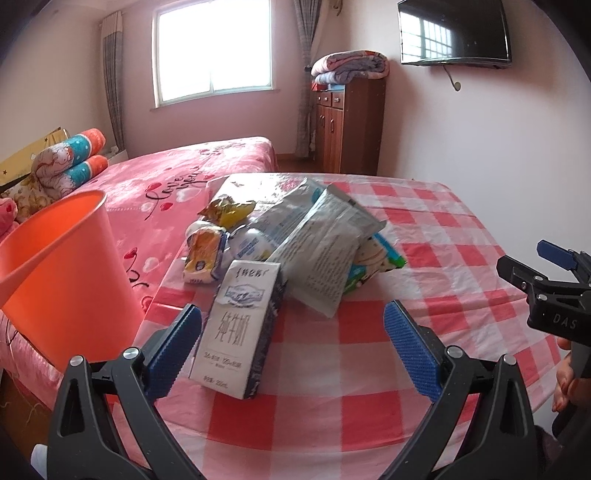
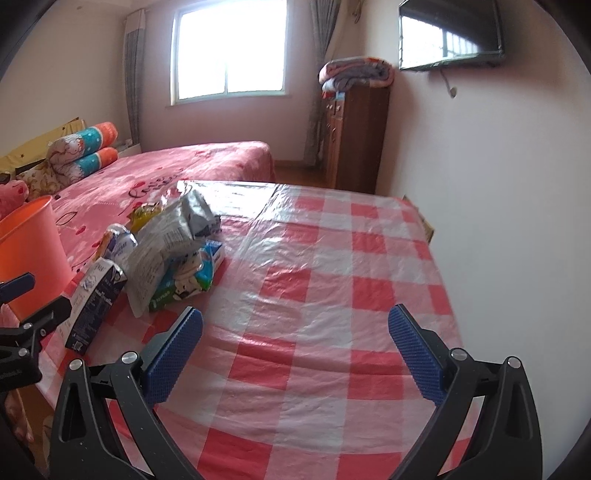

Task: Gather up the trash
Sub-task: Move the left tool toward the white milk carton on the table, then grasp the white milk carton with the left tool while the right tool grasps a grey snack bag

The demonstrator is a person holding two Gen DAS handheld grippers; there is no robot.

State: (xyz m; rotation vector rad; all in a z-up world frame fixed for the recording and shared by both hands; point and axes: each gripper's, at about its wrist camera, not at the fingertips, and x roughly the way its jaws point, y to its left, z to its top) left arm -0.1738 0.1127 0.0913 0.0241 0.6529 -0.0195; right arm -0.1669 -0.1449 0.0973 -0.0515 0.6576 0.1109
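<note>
Bedroom tabletop under a red-and-white checked plastic cloth, glare washing out its far left part.

Nearest, left gripper: jaws spread wide, empty, blue pads either side of a white milk carton lying on the cloth; left pad close beside the carton, contact impossible to judge. Arm bases cut off at the lower frame edge.

Right gripper: jaws equally wide, empty, over bare cloth well right of the trash; in the left wrist view only its tip at the right edge, part of a hand beneath it.

Behind the carton, trash pile: long grey foil pouch overlapping a green-and-blue cartoon packet, mostly covered; small white bottle, half hidden; yellow-and-white wrapper; crumpled yellow wrapper. Print too small to read.

Left of the table, orange bin, tilted, rim cropped by the frame, base out of sight.

Beyond, pink bed with rolled bedding; wooden cabinet topped by a folded blanket; overexposed window; wall-mounted television, top cut off.
</note>
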